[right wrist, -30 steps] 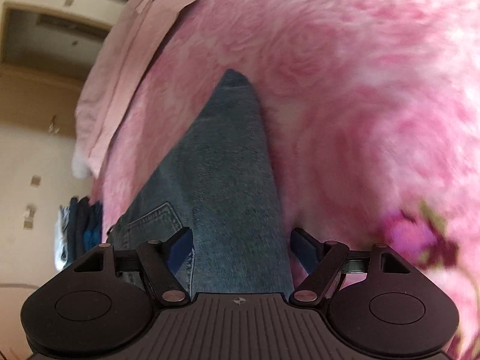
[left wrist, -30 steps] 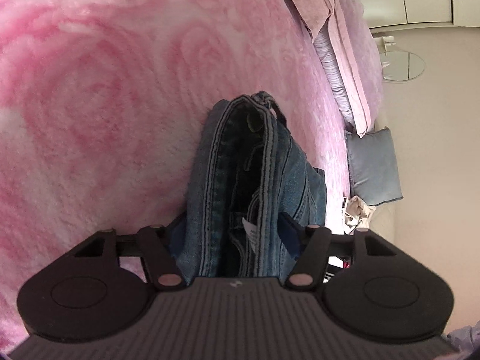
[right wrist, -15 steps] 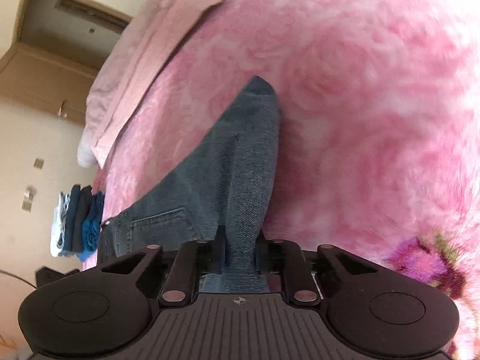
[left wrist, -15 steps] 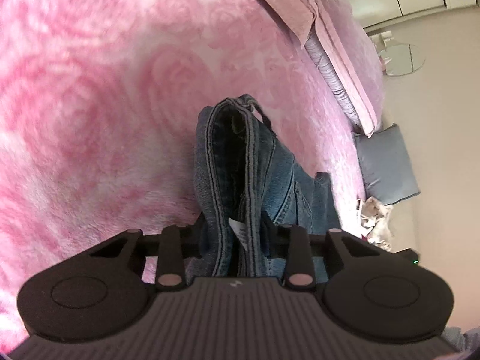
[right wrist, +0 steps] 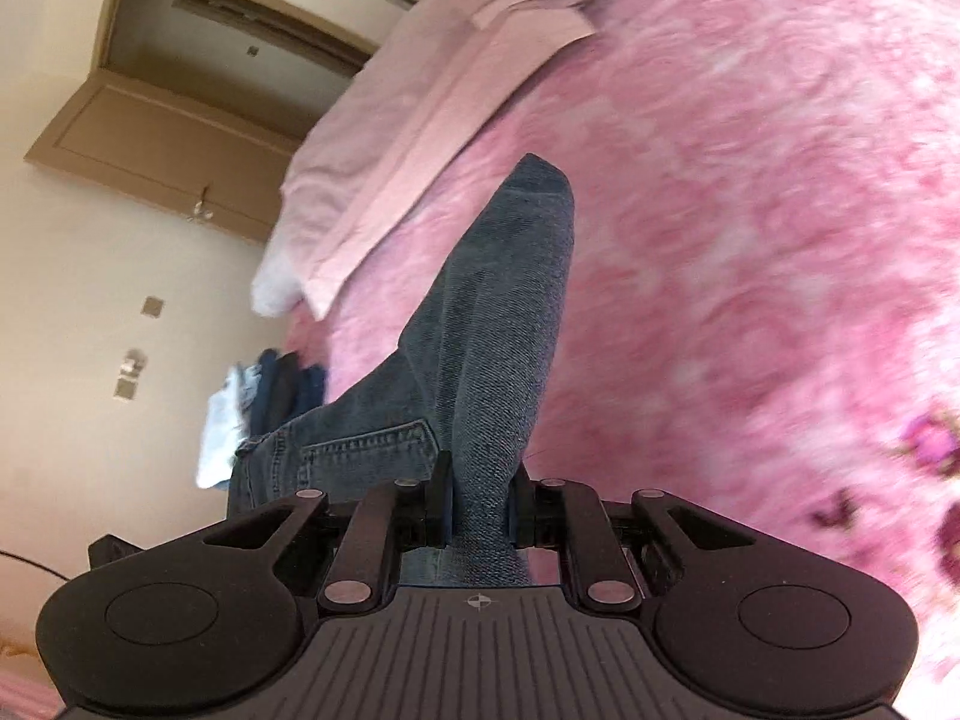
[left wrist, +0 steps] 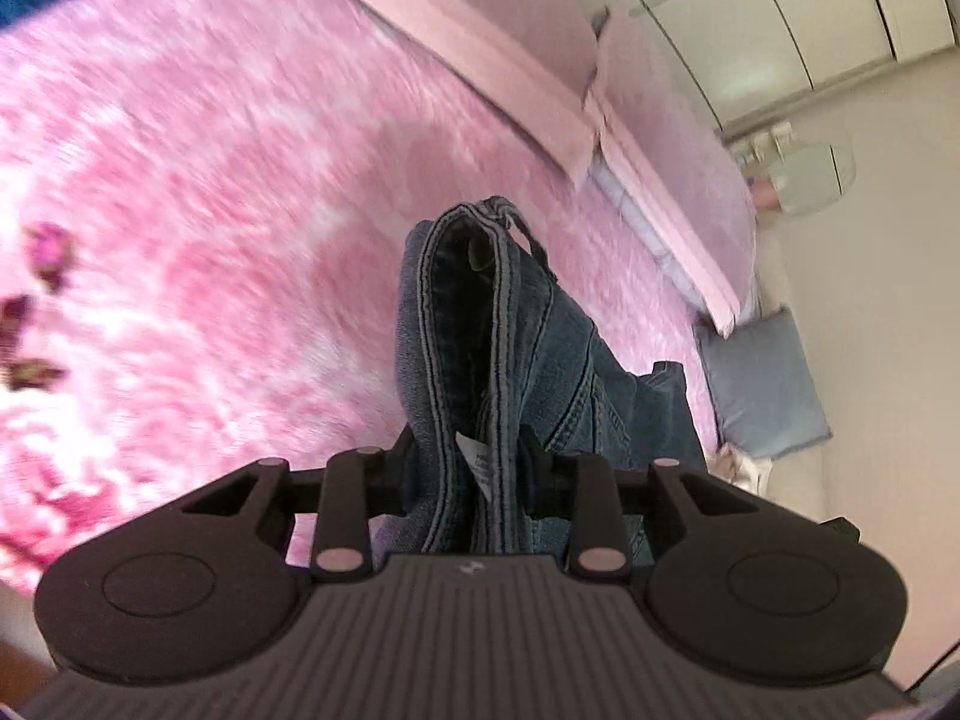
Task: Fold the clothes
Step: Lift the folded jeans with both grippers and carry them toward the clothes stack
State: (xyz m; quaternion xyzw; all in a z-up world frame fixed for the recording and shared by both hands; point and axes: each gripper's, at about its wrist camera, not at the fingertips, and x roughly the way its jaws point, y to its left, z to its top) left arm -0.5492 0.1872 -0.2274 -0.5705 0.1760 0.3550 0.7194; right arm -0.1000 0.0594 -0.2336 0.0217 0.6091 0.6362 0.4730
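Above a pink fleece blanket on the bed: one pair of blue denim jeans, stitched waistband doubled over, white label showing. Left tongs were clamped on the waistband; right tongs were clamped on the leg fabric.

Right gripper clamped on fold of blue jeans, jaws pressed against denim on both sides. Denim rises from jaws to blunt tip over pink fluffy blanket on bed. Stitched back pocket visible left of jaws. Pale pink sheet bunched at upper left. Stack of dark folded clothes beyond. Brown door in cream wall.
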